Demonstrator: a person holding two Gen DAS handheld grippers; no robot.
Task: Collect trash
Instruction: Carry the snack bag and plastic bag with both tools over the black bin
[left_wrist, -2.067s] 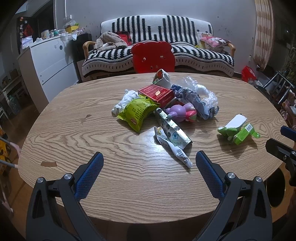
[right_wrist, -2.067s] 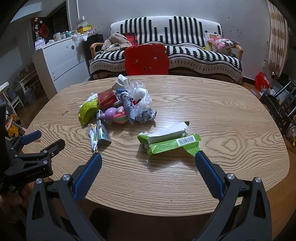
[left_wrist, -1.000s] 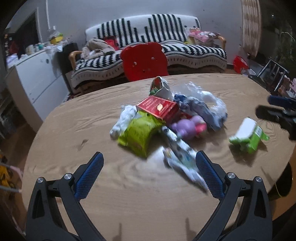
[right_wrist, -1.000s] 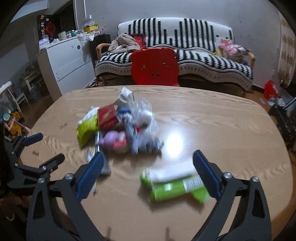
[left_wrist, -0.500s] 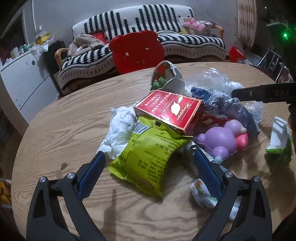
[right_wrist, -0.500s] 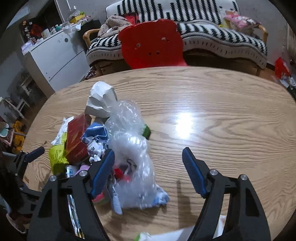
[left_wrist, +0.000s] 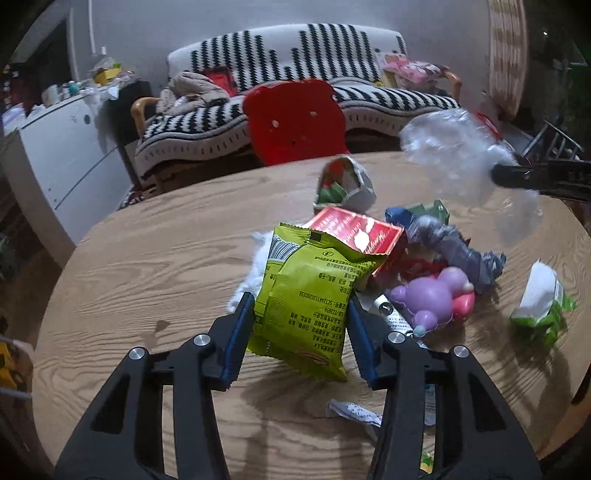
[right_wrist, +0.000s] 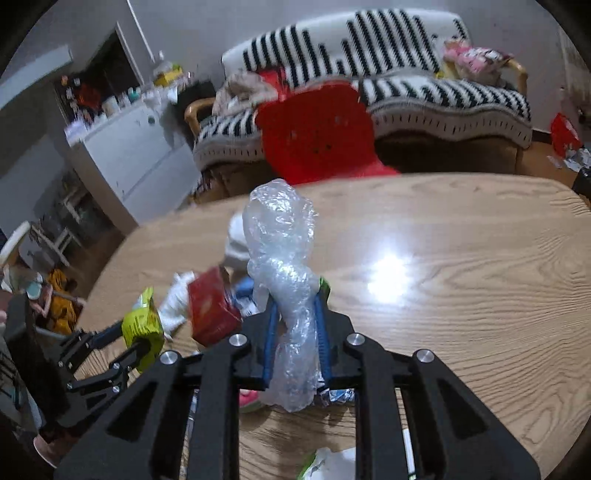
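My left gripper (left_wrist: 301, 332) is shut on a yellow-green snack bag (left_wrist: 314, 295) and holds it lifted off the wooden table (left_wrist: 147, 266). My right gripper (right_wrist: 295, 332) is shut on a crumpled clear plastic bag (right_wrist: 284, 266), raised above the table; the bag also shows in the left wrist view (left_wrist: 458, 162). A pile of trash stays on the table: a red box (left_wrist: 358, 230), a grey-blue wrapper (left_wrist: 447, 240), a purple and pink toy (left_wrist: 436, 295), a white tissue (left_wrist: 251, 280) and a green-white carton (left_wrist: 543, 299).
A red chair (left_wrist: 295, 122) stands at the table's far edge, with a striped sofa (left_wrist: 332, 74) behind it. A white cabinet (left_wrist: 59, 155) stands at the left. A small red-green carton (left_wrist: 343, 184) sits behind the pile. Flat wrappers (left_wrist: 354, 410) lie near the front edge.
Both grippers moved in to the pile and closed. The left one took the yellow-green snack bag and lifted it. The right one took the clear plastic bag and raised it.
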